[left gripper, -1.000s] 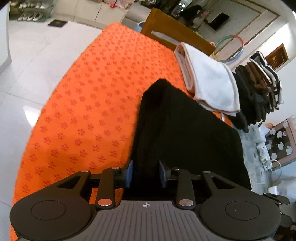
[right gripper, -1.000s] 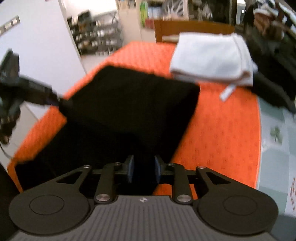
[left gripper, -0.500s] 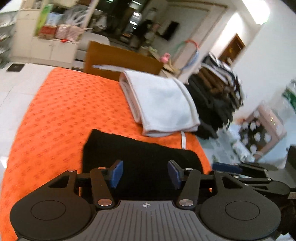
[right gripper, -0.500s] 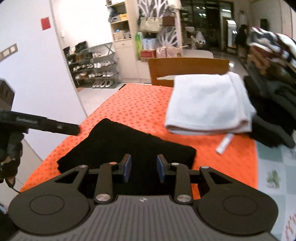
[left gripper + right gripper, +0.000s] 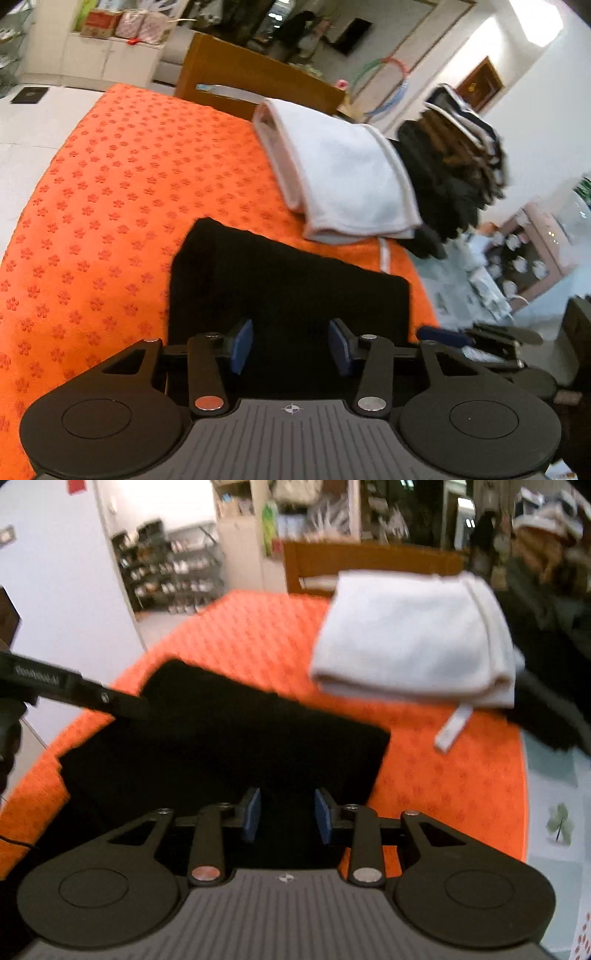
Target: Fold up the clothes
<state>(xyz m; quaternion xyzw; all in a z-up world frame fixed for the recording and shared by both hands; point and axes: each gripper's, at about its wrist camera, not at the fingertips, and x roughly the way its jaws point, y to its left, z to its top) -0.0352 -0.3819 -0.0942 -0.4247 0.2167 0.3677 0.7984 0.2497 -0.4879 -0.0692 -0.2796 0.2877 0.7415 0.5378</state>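
A folded black garment lies flat on the orange flower-print cloth; it also shows in the right wrist view. My left gripper is open and empty, just above the garment's near edge. My right gripper is open and empty over the garment's near right part. A folded white garment lies behind the black one, also in the right wrist view. The left gripper's finger reaches in from the left over the black garment's far corner.
A pile of dark clothes hangs at the table's far right. A wooden chair back stands behind the table. A white strap trails from the white garment. Tiled floor lies to the left.
Both grippers opened and let go of the black garment, which now lies folded flat. Both pulled back slightly toward its near edge.
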